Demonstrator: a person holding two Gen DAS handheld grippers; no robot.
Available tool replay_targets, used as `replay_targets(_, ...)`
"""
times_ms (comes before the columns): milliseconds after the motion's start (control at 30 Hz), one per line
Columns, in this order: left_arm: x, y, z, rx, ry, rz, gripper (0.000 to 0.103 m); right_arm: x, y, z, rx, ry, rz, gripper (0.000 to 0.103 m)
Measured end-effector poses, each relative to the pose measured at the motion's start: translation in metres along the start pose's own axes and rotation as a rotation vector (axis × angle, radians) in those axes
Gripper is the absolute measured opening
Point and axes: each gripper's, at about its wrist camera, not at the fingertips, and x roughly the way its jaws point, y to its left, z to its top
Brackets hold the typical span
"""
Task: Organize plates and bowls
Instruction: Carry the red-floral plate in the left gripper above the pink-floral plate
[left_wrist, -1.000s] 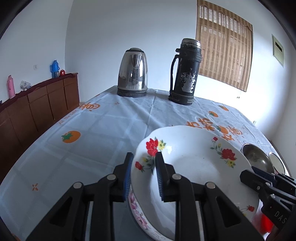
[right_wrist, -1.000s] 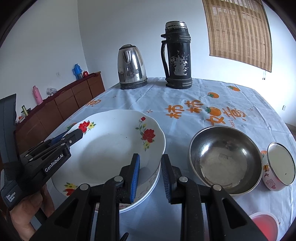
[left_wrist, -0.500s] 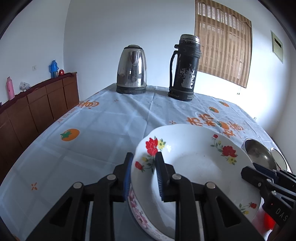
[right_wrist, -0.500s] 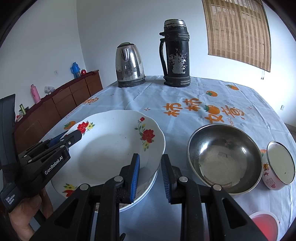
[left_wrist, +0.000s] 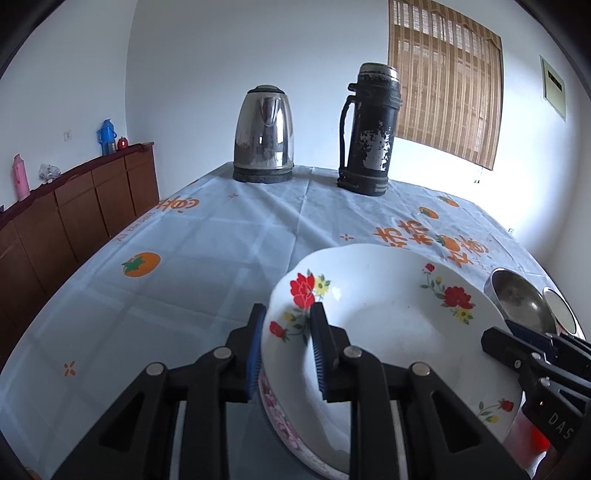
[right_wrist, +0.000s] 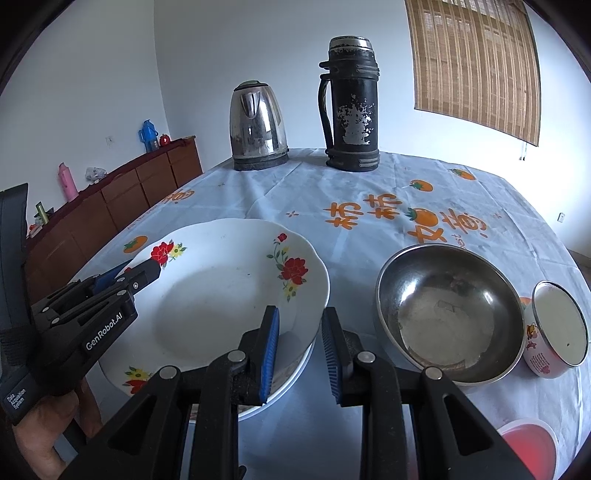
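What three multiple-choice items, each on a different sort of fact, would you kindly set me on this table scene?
1. Where is the steel bowl? A. Between the plate and the cup. B. On the plate. C. Inside the cup.
2. What colour are the plate's big flowers? A. Blue. B. Purple. C. Red.
3. How is the left claw? A. Open, clear of the plate. B. Shut on the plate's rim. C. Shut on the steel bowl.
Answers: 1 A, the right wrist view shows the plate on one side of it and the cup on the other; 2 C, red blooms sit along the rim; 3 B, it pinches the rim from both sides.
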Motion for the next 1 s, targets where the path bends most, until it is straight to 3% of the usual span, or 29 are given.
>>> replay_targets(1000,0.0062,0.0019,-0.0076,0.018,0.055,0.001,0.023,0.0064,0.0053,-0.0036,-0.032,0.015,-0.022,0.026)
